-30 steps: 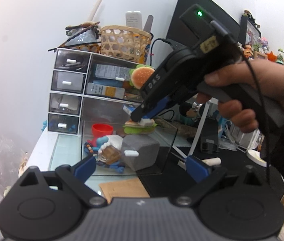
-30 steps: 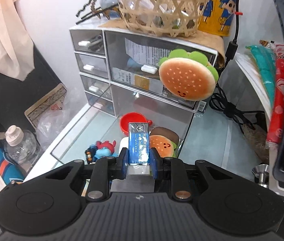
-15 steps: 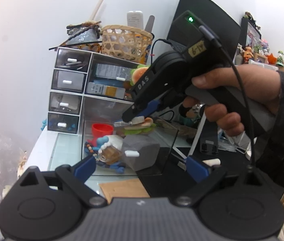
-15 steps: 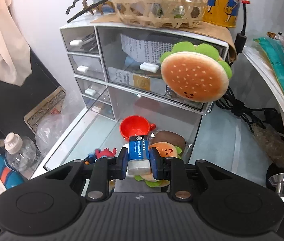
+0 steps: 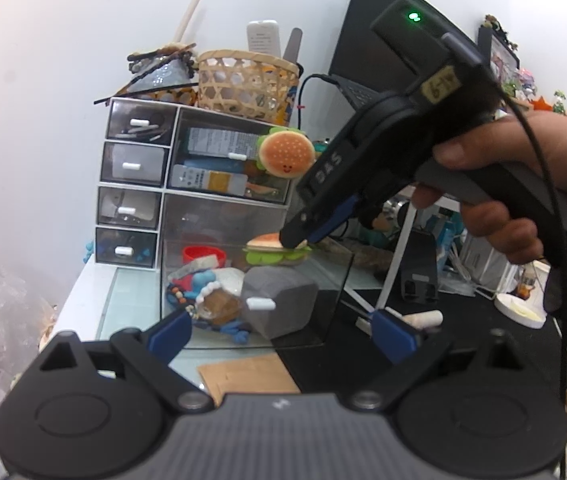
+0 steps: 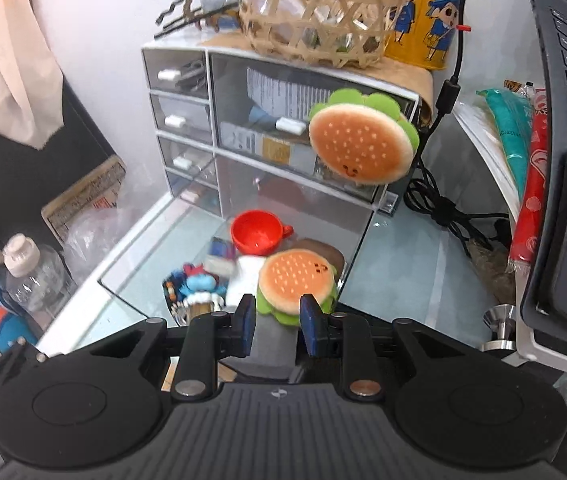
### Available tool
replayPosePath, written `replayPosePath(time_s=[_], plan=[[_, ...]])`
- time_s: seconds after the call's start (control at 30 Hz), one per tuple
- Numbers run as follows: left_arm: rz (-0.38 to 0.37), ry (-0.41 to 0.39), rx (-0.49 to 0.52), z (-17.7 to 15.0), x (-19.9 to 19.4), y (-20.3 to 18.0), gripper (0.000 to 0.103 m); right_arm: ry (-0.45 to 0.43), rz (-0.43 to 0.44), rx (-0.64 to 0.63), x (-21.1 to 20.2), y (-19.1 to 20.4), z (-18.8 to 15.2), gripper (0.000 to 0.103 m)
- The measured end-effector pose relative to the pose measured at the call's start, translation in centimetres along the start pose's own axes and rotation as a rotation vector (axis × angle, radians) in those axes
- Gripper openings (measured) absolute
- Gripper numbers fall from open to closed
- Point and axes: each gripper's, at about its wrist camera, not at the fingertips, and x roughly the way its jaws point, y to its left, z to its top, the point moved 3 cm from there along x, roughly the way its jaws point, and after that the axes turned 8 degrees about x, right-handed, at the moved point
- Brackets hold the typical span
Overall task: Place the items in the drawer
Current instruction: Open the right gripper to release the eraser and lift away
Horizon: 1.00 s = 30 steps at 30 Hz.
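Blurred eraser inside open drawer

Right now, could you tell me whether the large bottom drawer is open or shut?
Open. The drawer is pulled out from the organizer, and the red cup and a burger toy lie in it, seen from above.

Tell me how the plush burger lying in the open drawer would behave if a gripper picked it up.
The plush burger looks like soft stuffed fabric, so it would probably squash between the pads rather than resist. It seems light for its bulk. Its fuzzy surface and green felt frill suggest little slipping, and lying flat on the clutter in the drawer, it seems unlikely to roll.
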Motion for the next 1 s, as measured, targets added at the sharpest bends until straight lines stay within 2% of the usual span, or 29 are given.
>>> replayPosePath(time_s=[0.23, 0.6, 0.77, 1.0], plan=[[-0.001, -0.001, -0.003, 0.0, 0.0, 0.1, 0.098, 0.022, -0.043, -0.003, 2.3, 0.0, 0.3, 0.028], [-0.009, -0.004, -0.011, 0.0, 0.0, 0.1, 0.098, 0.016, 0.007, 0.037, 4.6, 0.2, 1.5, 0.028], [-0.008, -0.003, -0.009, 0.1, 0.1, 0.1, 0.098, 0.019, 0.073, 0.061, 4.6, 0.7, 1.9, 0.028], [-0.003, -0.003, -0.002, 0.1, 0.1, -0.1, 0.098, 0.003, 0.054, 0.027, 2.8, 0.9, 1.4, 0.028]])
